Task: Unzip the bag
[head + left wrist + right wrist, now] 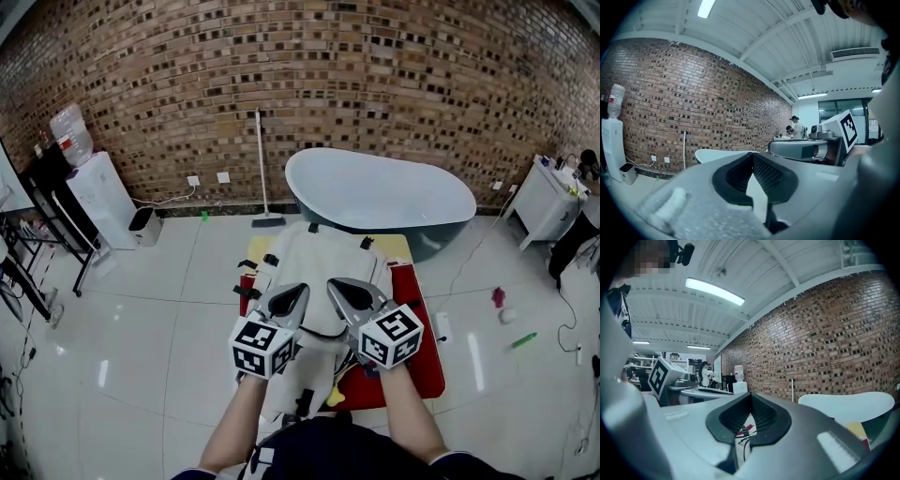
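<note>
A white bag point(323, 255) with black buckles lies flat on a red and yellow mat point(420, 356) on the floor. Both grippers hover just above its near half, side by side, tips pointing away from me. My left gripper point(297, 292) is shut with nothing between its jaws, and in the left gripper view point(752, 155) its closed pads frame only the brick wall. My right gripper point(337, 285) is shut and empty too, its jaws point(751, 395) met at the tip. A thin black cord point(323, 334) curves over the bag between the two grippers.
A grey-blue bathtub point(380, 192) stands just beyond the mat. A broom point(262, 169) leans on the brick wall, a water dispenser point(98, 197) stands at the left and a white cabinet point(542, 202) at the right. Small items point(522, 339) lie on the tiles at the right.
</note>
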Tool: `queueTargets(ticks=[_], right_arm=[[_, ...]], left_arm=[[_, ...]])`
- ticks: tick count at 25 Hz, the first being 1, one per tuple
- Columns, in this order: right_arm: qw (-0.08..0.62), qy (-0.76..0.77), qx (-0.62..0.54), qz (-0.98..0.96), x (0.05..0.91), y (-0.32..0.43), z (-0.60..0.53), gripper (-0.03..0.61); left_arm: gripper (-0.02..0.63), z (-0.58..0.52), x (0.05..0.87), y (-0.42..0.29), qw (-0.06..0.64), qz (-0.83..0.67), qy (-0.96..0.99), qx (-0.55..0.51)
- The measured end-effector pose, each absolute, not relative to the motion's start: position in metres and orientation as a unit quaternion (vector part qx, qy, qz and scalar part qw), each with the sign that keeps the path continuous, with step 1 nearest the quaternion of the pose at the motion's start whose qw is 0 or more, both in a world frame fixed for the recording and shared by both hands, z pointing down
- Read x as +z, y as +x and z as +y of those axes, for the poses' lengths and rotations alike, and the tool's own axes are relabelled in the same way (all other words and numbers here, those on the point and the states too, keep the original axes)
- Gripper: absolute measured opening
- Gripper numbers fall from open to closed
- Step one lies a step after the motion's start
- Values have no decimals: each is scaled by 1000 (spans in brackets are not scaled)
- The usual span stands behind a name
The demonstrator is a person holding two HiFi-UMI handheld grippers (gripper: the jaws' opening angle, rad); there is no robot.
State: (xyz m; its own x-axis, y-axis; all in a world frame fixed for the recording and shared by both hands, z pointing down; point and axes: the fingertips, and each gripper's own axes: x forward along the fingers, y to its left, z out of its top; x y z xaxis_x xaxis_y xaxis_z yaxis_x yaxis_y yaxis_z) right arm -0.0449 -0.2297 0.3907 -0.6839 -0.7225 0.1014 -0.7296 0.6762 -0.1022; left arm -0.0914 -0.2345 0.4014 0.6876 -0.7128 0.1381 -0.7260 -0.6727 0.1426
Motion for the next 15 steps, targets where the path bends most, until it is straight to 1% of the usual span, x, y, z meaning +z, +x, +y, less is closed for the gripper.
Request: queueTargets(ticks=[4,9,15], right_arm=[[24,395,67,-916,388,-44,-226,6],[27,387,68,-919,389,-47,-223,6],[32,385,70,-920,392,-48,-221,6]], left_arm=[[0,-234,402,-91,85,-393,915,36],[2,-230,402,-86,101,-380,919,35],[2,-228,405,-86,100,-376,920,38]])
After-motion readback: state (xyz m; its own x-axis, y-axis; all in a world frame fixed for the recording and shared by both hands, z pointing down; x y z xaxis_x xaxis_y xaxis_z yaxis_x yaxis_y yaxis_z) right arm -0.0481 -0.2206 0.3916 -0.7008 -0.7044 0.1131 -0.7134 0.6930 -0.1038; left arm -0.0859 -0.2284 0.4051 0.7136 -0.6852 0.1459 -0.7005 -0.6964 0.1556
